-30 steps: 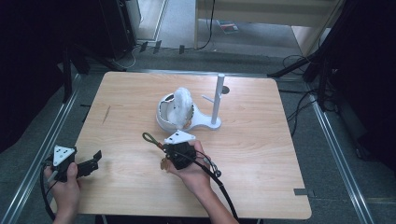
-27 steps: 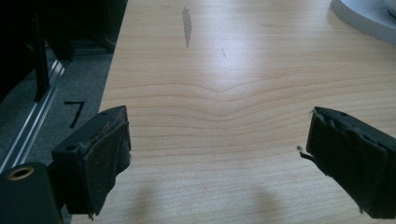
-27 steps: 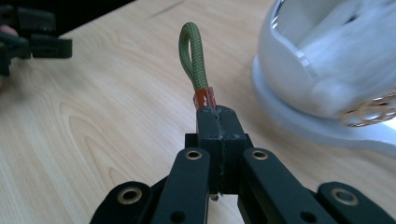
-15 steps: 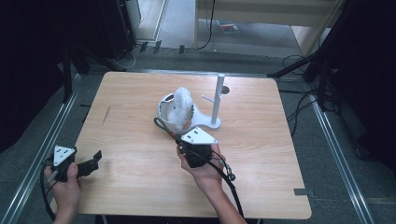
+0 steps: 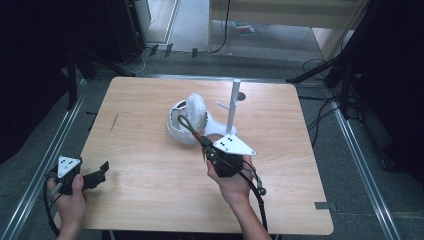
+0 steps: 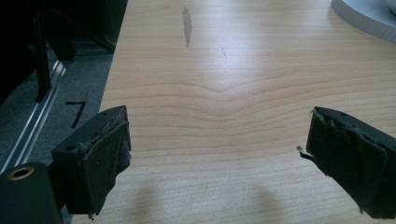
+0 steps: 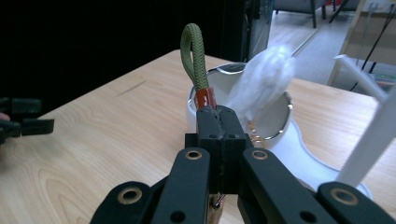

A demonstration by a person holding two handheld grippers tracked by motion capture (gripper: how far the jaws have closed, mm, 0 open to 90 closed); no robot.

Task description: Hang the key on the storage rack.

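Near the middle of the bench, toward its near edge, my right gripper is clenched on a keychain strap: an olive-green braided cord loop with a reddish-orange collar just above the jaws, which press together on the strap below that collar. Through the right gripper view the loop stands upright out of the closed jaws, and a small brass-coloured ring shows just beside them on the far side. Right behind the loop sits a white headset-like device with a rounded padded front and a shiny rim, resting on the bench close to its centre; from above the loop overlaps this device, though I cannot tell whether cord and device touch. Just to the right of it stands a white stand, an upright post with a short peg sticking out sideways, on a flat white base. My right hand comes in from the near edge with the cable trailing back beside the wrist. At the near left corner my left gripper rests low over the bench, well apart from everything else; in the left gripper view its jaws stand wide apart with bare wood between the black pads, so it is released and grasps nothing.
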